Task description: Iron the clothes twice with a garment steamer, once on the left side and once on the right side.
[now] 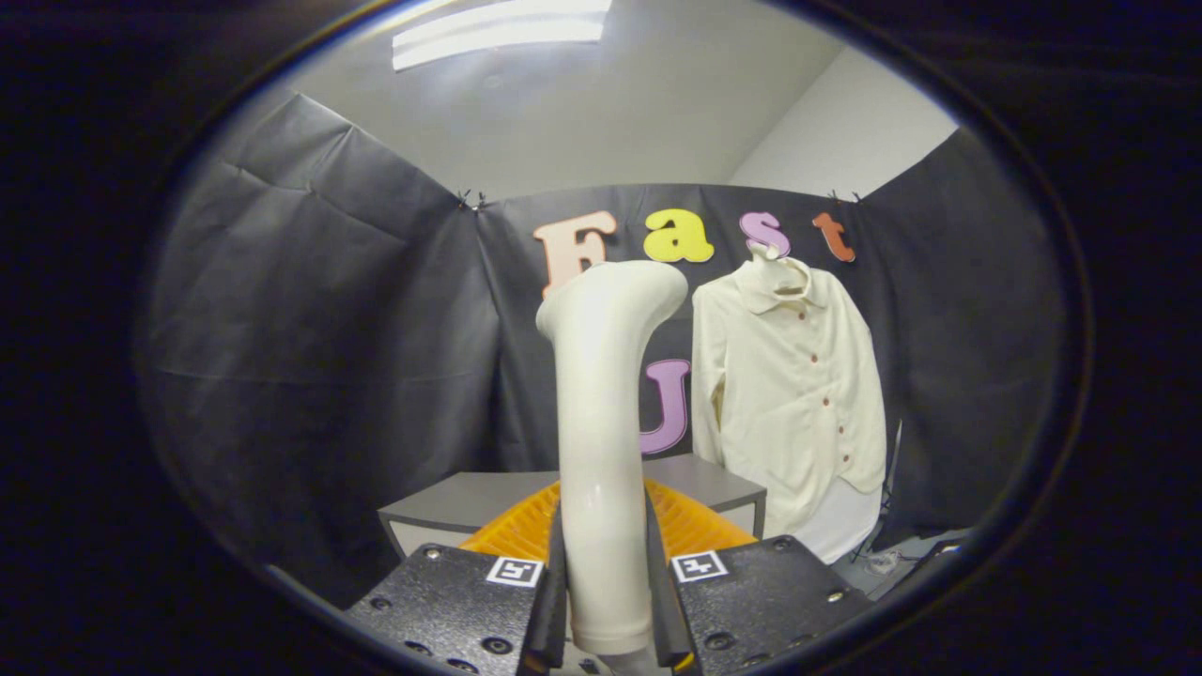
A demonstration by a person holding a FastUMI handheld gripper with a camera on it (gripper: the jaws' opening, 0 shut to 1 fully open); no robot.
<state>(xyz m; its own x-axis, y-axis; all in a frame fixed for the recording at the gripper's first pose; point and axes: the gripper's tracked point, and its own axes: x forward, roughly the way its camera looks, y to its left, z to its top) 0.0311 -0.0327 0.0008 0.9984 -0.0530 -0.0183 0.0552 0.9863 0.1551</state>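
Note:
A cream garment steamer [601,422] stands upright between my fingers, its angled head at the top leaning right. My gripper [606,601] is shut on the steamer's handle, both fingers pressing its sides. A cream long-sleeved shirt [789,394] with small dark buttons hangs on a hanger against the booth's back wall, beyond the steamer and to its right. The steamer head is well short of the shirt and to the left of it.
A grey table [470,502] stands below, beyond the fingers, with an orange ribbed thing [700,530] lying on it behind the steamer. Black cloth walls close in on the left, back and right. Cables and floor clutter [887,559] lie under the shirt.

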